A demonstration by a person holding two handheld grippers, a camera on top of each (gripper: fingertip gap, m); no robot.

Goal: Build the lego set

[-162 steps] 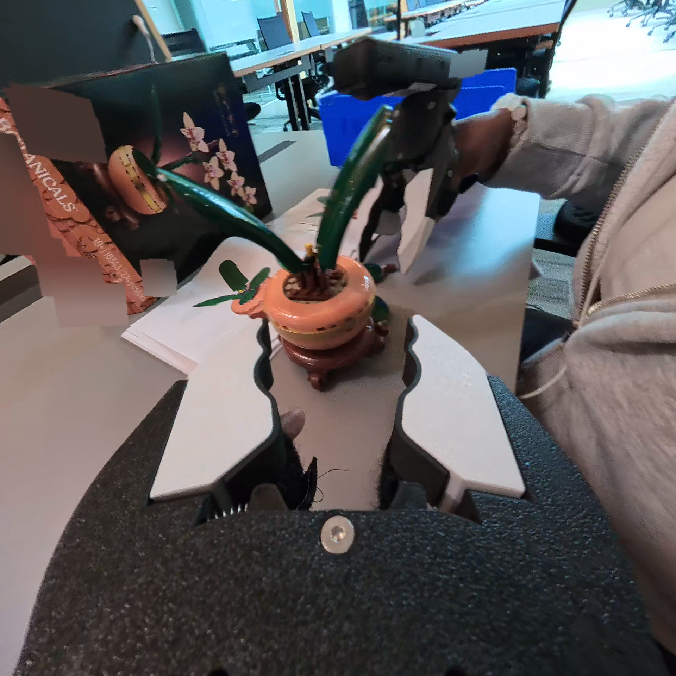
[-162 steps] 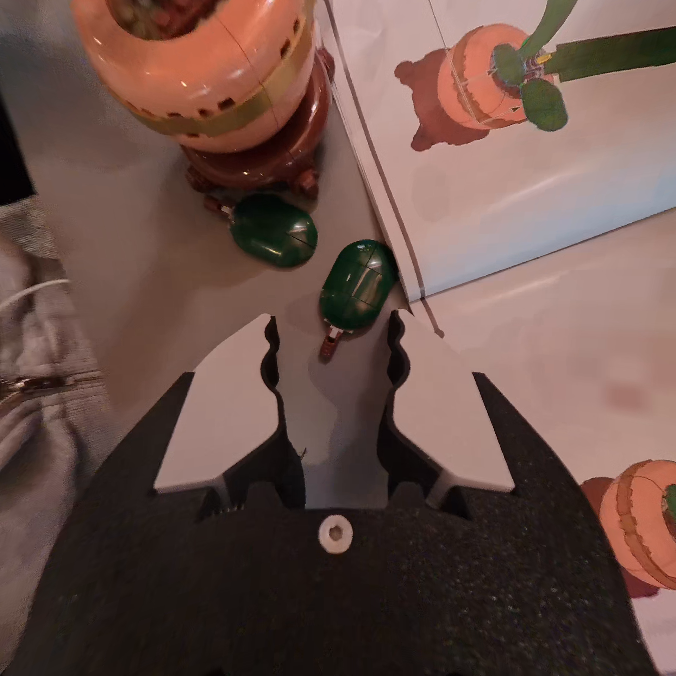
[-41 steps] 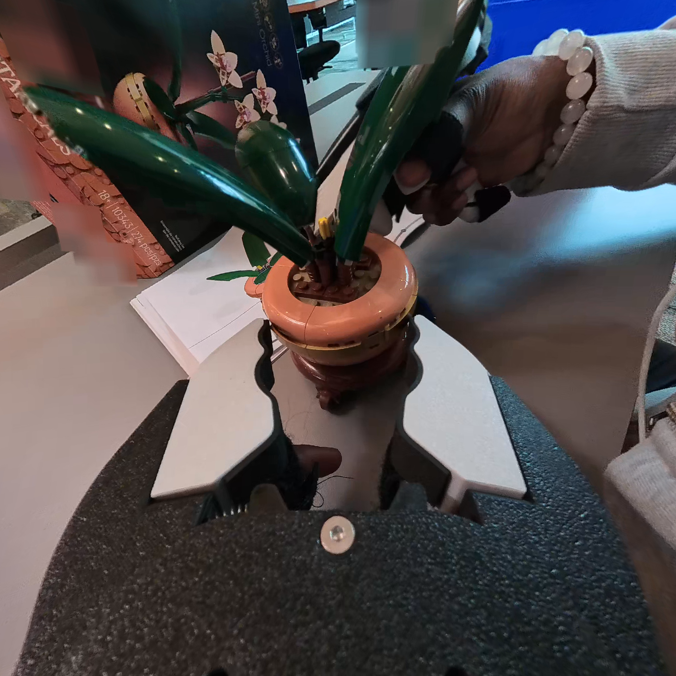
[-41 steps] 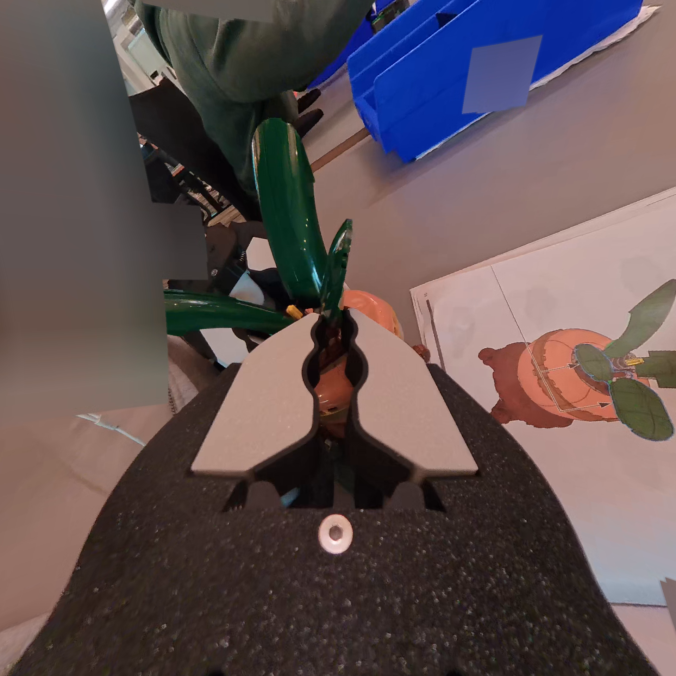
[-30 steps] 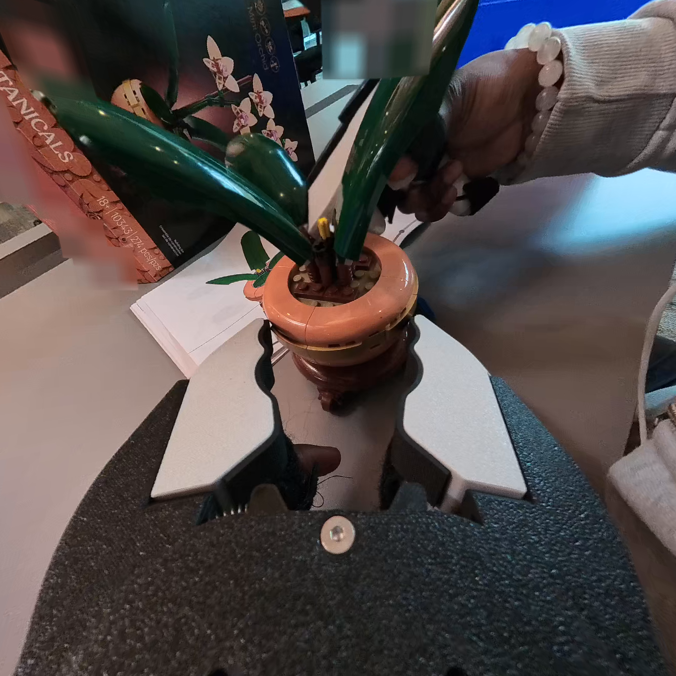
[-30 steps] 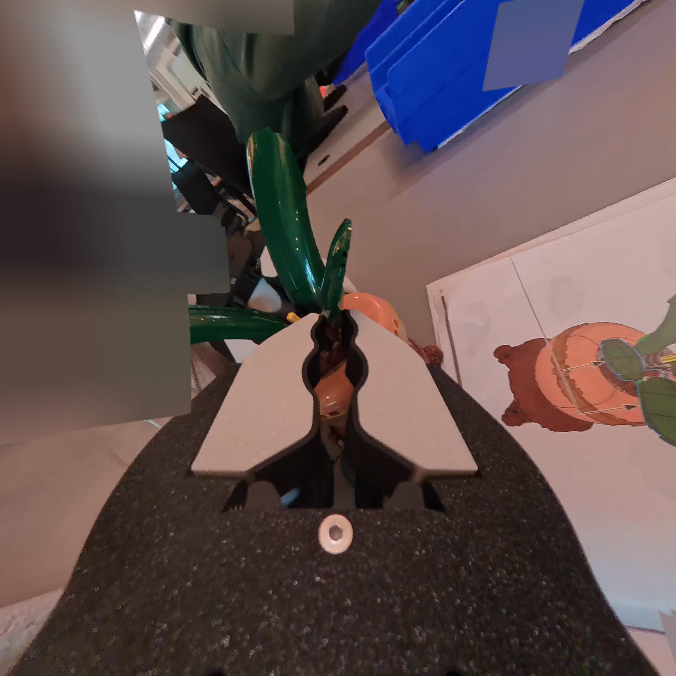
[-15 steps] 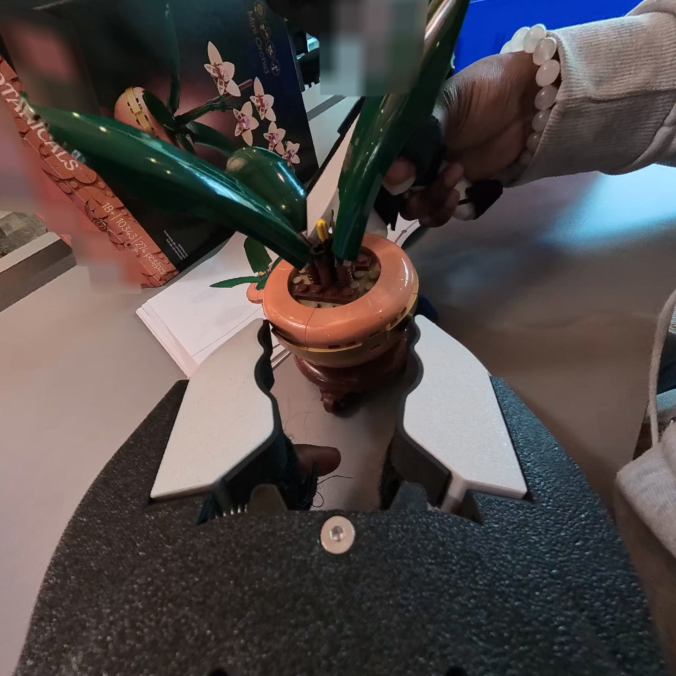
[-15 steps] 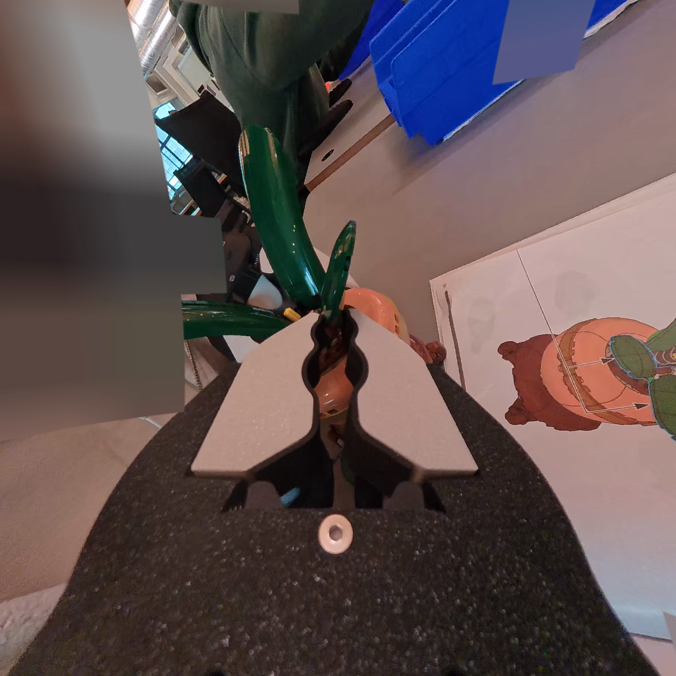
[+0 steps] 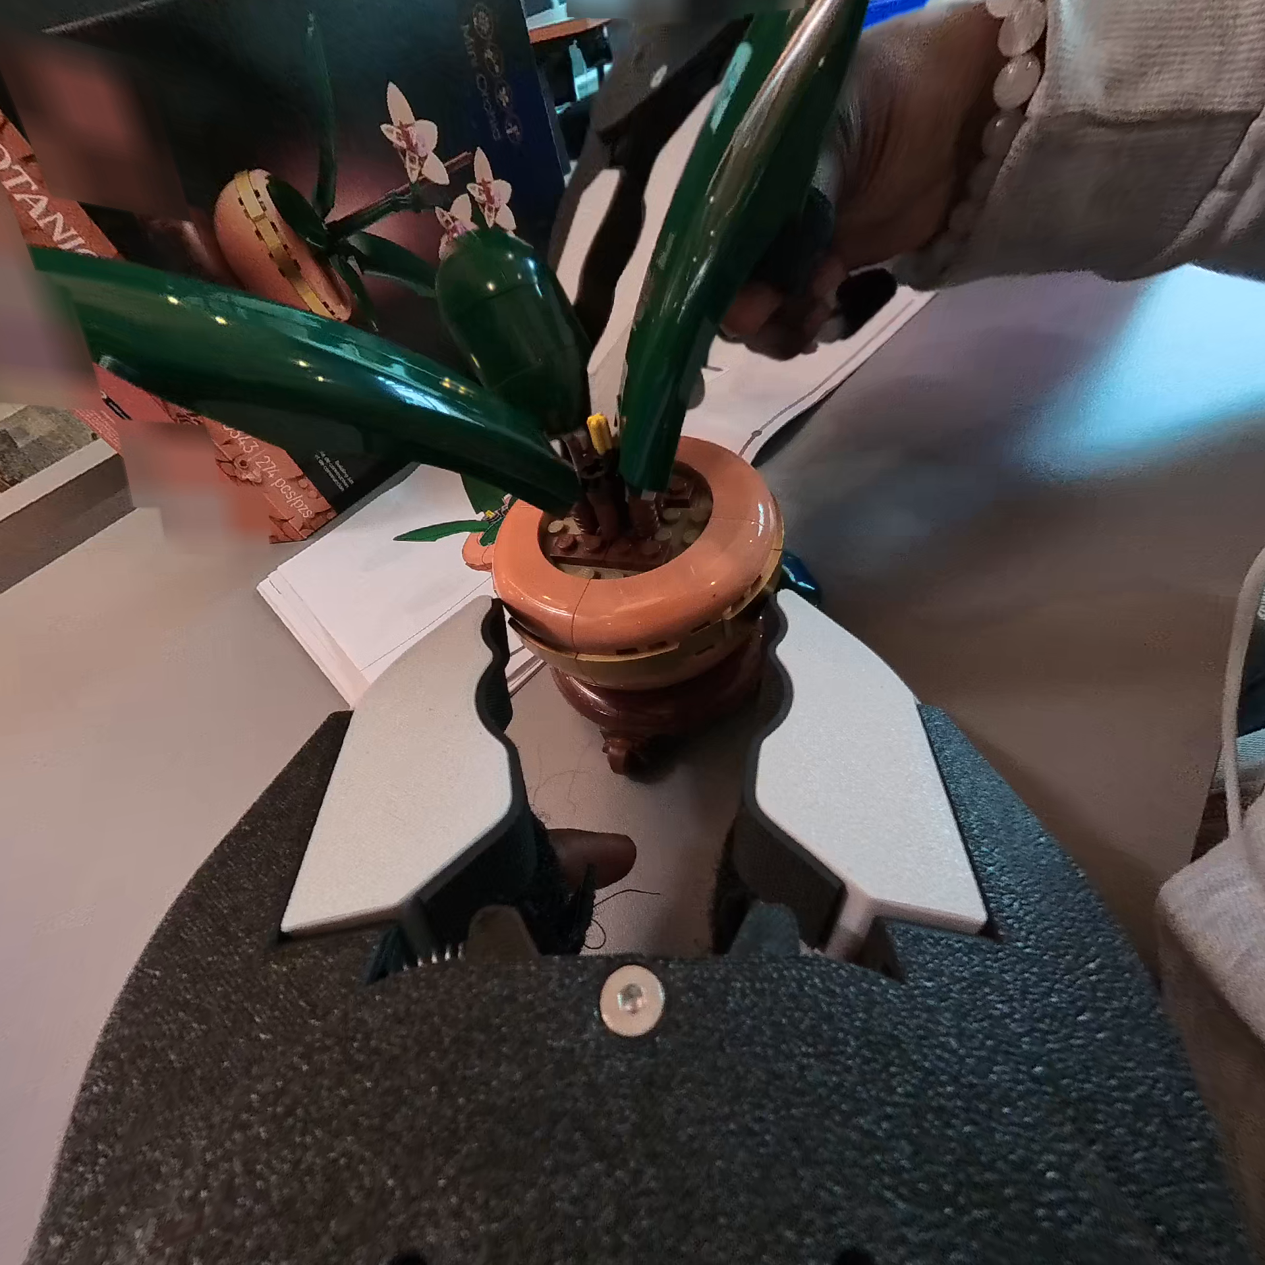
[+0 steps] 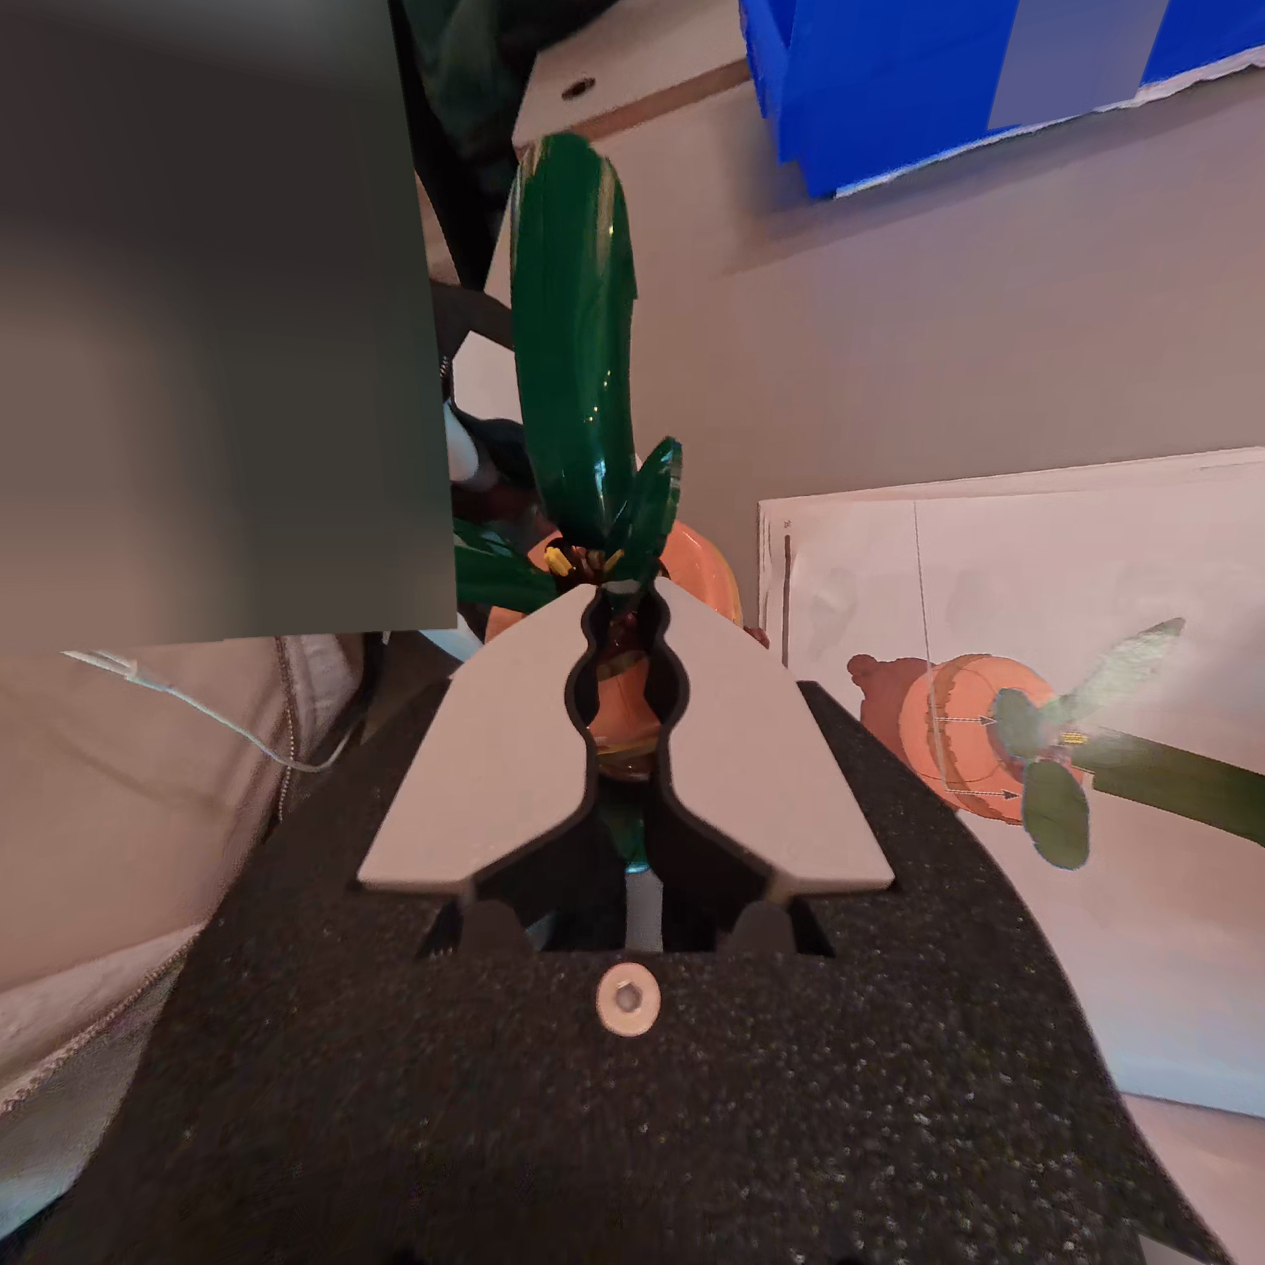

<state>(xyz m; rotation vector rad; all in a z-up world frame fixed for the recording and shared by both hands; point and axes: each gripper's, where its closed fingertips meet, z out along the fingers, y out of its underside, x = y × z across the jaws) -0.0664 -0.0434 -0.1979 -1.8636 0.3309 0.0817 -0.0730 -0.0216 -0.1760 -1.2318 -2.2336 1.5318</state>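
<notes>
The lego orchid pot (image 9: 636,589), orange on a brown base, stands on the grey table with two long dark green leaves (image 9: 328,383) rising from its centre. My left gripper (image 9: 635,602) is open, its fingertips on either side of the pot. My right gripper (image 10: 624,594) is shut on the stem of a small oval green leaf (image 10: 654,493), held at the pot's centre studs; the leaf also shows in the left wrist view (image 9: 506,322). In that view the right gripper is mostly hidden behind the tall leaf (image 9: 719,239) and the hand holding it (image 9: 883,178).
An open instruction booklet (image 9: 383,589) lies behind the pot, also in the right wrist view (image 10: 1027,582). The set's box (image 9: 424,82) stands at the back left. Blue bins (image 10: 883,89) are farther off. Another small green piece (image 9: 797,571) lies beside the pot. Left and right tips are no more than a few centimetres apart.
My right gripper took one small green leaf off the table and brought it to the pot's centre. My left gripper moved up around the pot. In the last second the right gripper tilted slightly.
</notes>
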